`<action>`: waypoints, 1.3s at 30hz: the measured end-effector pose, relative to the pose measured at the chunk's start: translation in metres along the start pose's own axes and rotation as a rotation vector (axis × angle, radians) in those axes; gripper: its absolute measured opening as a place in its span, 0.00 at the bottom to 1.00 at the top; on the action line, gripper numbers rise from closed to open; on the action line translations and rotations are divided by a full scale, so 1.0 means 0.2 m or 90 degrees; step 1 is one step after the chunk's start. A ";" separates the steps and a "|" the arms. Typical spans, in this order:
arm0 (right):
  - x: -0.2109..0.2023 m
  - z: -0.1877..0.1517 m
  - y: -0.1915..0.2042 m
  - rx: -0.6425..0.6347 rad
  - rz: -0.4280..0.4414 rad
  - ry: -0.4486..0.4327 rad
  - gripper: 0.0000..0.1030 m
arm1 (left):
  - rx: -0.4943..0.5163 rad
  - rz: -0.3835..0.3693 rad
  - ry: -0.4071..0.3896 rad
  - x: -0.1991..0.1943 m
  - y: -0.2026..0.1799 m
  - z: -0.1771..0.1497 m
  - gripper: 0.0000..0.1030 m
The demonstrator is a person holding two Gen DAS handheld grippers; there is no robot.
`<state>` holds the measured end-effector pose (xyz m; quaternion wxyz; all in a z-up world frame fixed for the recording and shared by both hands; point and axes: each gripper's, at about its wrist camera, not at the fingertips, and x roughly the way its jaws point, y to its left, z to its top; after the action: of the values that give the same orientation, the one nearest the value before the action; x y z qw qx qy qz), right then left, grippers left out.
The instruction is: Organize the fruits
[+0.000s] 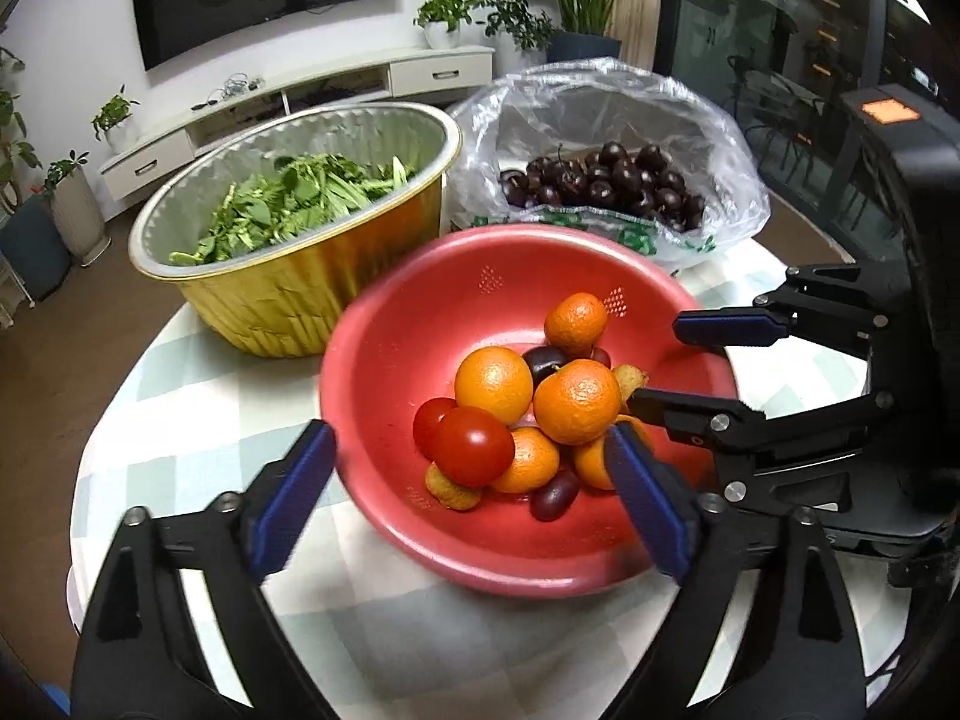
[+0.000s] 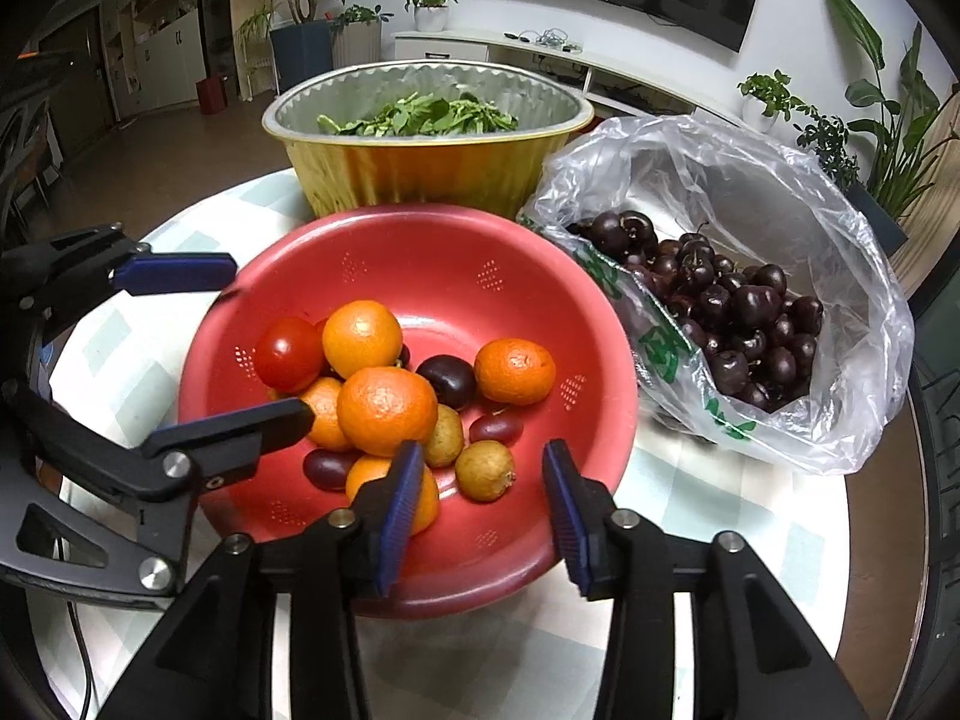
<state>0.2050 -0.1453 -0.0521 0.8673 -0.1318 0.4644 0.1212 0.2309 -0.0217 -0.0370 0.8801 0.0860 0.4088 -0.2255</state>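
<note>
Living room, round table (image 1: 180, 396) under a checked cloth. Left wrist view: red colander (image 1: 384, 360) of mixed fruit mid-table, foil bowl of greens (image 1: 288, 294) at the far edge; left gripper (image 1: 474, 504) wide, empty, straddling the colander's near rim. Right wrist view: right gripper (image 2: 480, 510) moderately open, empty, above a longan (image 2: 485, 471); cherry bag (image 2: 840, 360) right edge. Risk: both grippers crowd the colander and could collide or tip it.

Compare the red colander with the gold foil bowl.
The red colander is shallow, smooth and perforated; the gold foil bowl is deeper with crimped walls. The colander holds mixed fruit; the foil bowl holds leafy greens. Both are round, open-topped and stand on the checked tablecloth.
</note>
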 end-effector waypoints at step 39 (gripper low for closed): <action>-0.81 -0.58 0.04 0.202 -0.080 -0.156 0.87 | -0.164 0.192 -0.076 -0.68 -0.34 -0.42 1.00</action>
<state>0.0249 -0.1916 0.0212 0.9331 -0.0064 0.3594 0.0076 0.0646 -0.0080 0.0136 0.9303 0.0190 0.3639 -0.0417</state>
